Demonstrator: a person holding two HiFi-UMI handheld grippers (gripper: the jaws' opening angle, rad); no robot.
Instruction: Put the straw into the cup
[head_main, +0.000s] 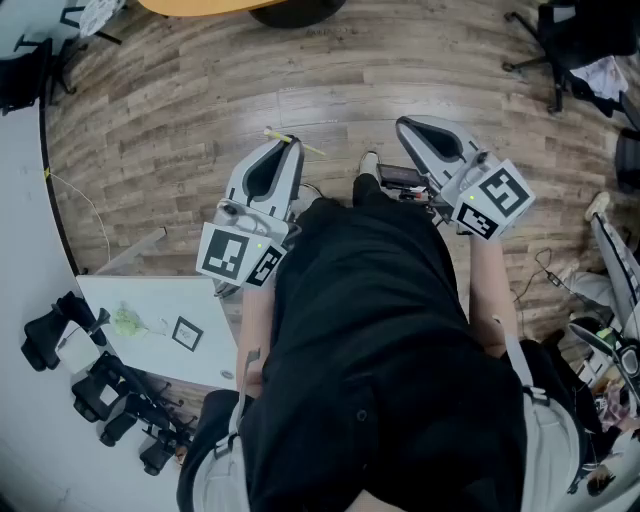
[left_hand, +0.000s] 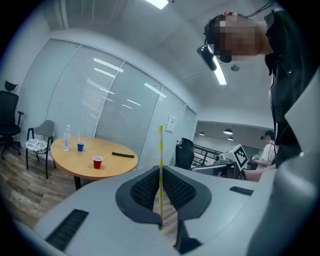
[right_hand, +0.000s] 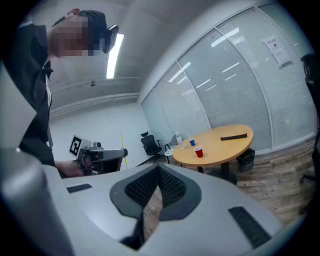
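Left tongs (left_hand: 160, 169) pinch the straw (left_hand: 160, 144), standing upright.

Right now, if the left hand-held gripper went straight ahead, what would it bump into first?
Nothing close. The left hand-held gripper, gripping the straw, points just right of the round table; the glass wall behind looks like the first thing, though depth is unclear.

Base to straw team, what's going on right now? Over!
Left tool shut on striped straw, upright. Right tool shut, empty. Red cup away on round table, not yet reached. Nothing seen in the path.
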